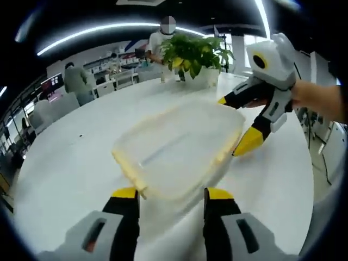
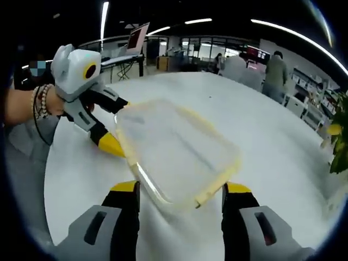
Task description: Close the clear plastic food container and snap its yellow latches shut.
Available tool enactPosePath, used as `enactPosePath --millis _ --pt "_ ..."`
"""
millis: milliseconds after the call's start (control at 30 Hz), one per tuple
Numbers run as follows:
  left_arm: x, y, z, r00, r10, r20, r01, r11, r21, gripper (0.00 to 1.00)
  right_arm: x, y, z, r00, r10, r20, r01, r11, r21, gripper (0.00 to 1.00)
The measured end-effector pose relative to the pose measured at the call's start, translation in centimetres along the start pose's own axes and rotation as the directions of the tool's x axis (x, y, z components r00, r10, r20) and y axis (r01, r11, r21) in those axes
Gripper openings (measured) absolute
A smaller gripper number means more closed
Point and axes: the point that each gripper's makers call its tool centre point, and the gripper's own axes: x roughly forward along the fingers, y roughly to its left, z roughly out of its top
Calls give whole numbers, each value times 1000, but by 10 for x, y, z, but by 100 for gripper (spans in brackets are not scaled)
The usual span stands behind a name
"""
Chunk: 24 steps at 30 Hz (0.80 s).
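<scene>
Blurring hides the container's (image 1: 179,149) latches between both open grippers.

Clear container (image 1: 176,149) with pale yellow edging, white table (image 1: 70,163), yellow-tipped black claws, green plant (image 1: 193,51).

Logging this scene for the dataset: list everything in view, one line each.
Clear plastic food container with yellow latches: one, on the table between both grippers.
Round white table: one, under everything.
Green leafy potted plant: one, at the table's far edge.
People: several, in the office background.
Left hand-held gripper: grey, yellow-tipped, open at the container's edge.
Right hand-held gripper: same colours, open at the opposite edge.
</scene>
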Motion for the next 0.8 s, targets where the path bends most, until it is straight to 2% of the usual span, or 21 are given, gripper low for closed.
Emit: enactPosePath --millis 167,433,600,800 --pt "-9 16 -10 1000 12 -27 -12 1000 -5 38 13 11 11 1000 16 12 -15 1000 -5 54" --pt "-31 62 -31 995 57 -86 -56 998 16 37 45 39 34 997 71 18 -71 997 -37 52" --pt "-41 90 -42 990 87 -108 -88 996 -8 35 71 57 49 995 100 16 -99 993 -67 53" --pt "-46 120 -51 980 128 -149 -129 992 3 35 92 59 71 993 113 36 -111 993 -44 51"
